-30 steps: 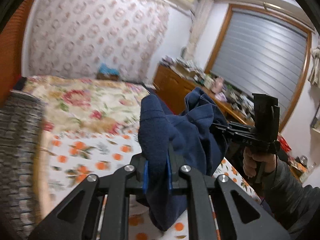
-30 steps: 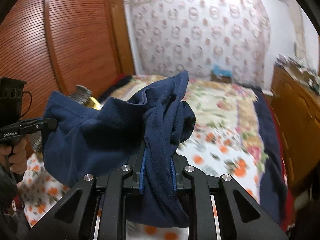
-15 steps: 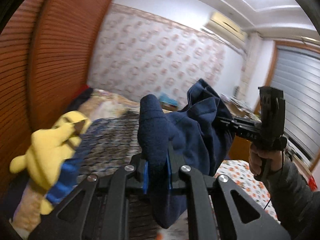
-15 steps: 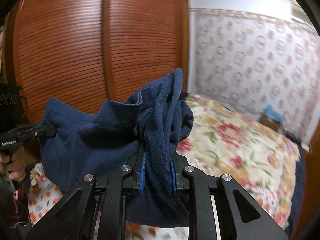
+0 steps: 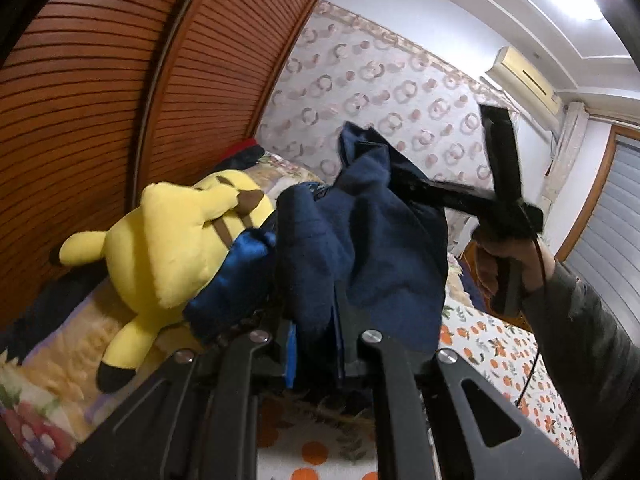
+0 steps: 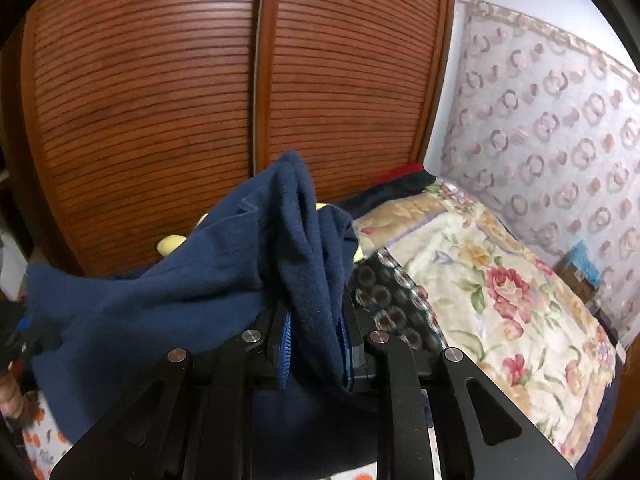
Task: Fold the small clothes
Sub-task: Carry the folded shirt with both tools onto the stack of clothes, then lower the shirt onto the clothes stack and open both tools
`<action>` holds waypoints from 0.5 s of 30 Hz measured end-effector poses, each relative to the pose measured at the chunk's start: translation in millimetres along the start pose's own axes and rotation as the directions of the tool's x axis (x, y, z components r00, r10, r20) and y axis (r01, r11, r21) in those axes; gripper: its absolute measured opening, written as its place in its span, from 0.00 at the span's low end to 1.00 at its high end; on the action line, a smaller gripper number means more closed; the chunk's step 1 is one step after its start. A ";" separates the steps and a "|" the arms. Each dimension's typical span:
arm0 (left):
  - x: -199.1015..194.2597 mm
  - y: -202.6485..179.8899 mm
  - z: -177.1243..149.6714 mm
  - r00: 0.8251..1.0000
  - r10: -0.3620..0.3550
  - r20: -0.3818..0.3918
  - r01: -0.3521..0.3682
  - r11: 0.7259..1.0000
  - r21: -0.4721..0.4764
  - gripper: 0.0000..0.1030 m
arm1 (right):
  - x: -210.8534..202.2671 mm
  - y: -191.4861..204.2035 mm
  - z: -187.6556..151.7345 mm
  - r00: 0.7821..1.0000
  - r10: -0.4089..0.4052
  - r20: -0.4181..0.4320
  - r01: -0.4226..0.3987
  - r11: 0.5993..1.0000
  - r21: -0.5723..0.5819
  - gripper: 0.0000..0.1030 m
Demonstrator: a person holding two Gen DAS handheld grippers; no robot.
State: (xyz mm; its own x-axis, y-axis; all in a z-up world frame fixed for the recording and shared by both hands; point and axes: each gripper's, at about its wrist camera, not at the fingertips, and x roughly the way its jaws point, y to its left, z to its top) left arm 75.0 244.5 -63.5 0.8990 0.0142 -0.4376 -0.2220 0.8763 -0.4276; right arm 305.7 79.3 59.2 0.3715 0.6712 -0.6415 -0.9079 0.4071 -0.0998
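Note:
A navy blue fleece garment [image 5: 360, 248] hangs bunched in the air between both grippers. My left gripper [image 5: 314, 344] is shut on one bunched edge of it, the cloth rising out of its blue pads. My right gripper [image 6: 316, 352] is shut on another edge of the navy garment [image 6: 192, 300], which stretches away to the left. In the left wrist view the right gripper's black body [image 5: 500, 200] and the hand holding it [image 5: 508, 264] show at the right, its tips buried in the cloth.
A yellow plush toy [image 5: 176, 248] with a blue cape lies on the bed near the slatted wooden wardrobe [image 6: 240, 92]. A floral quilt [image 6: 500, 288] covers the far bed; an orange-print sheet [image 5: 492, 344] lies below. A dark patterned cloth [image 6: 384, 292] lies beside the quilt.
Both grippers swung left with the garment, from facing the window and bed to facing the wardrobe and plush toy. Both grips on the cloth are unchanged.

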 end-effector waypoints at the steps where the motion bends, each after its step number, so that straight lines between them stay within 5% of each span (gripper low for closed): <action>1: -0.1 4.2 -5.0 1.000 0.005 -0.005 -0.005 1.000 -0.016 0.10 | 8.1 1.8 2.5 1.000 -0.003 -0.004 0.003 1.000 -0.004 0.16; 4: 0.3 8.6 -15.5 1.000 0.013 -0.022 -0.014 0.999 -0.032 0.10 | 20.6 0.1 5.3 0.999 -0.033 -0.012 0.033 0.999 0.020 0.16; 7: -3.3 6.1 -19.3 1.000 0.016 -0.022 -0.017 0.999 -0.029 0.10 | 12.1 -5.1 8.9 0.997 -0.072 -0.010 0.073 0.995 0.075 0.26; 15: -5.7 -4.7 -2.1 0.998 0.043 -0.045 -0.042 0.999 0.017 0.13 | -37.0 0.2 -1.4 0.994 -0.087 0.066 0.080 0.991 0.107 0.36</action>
State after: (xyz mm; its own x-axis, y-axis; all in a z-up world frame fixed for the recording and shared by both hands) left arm 70.2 239.3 -60.7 0.8708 0.0298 -0.4907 -0.2531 0.8828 -0.3957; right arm 291.5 53.7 81.9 0.4615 0.6726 -0.5785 -0.8494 0.5233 -0.0692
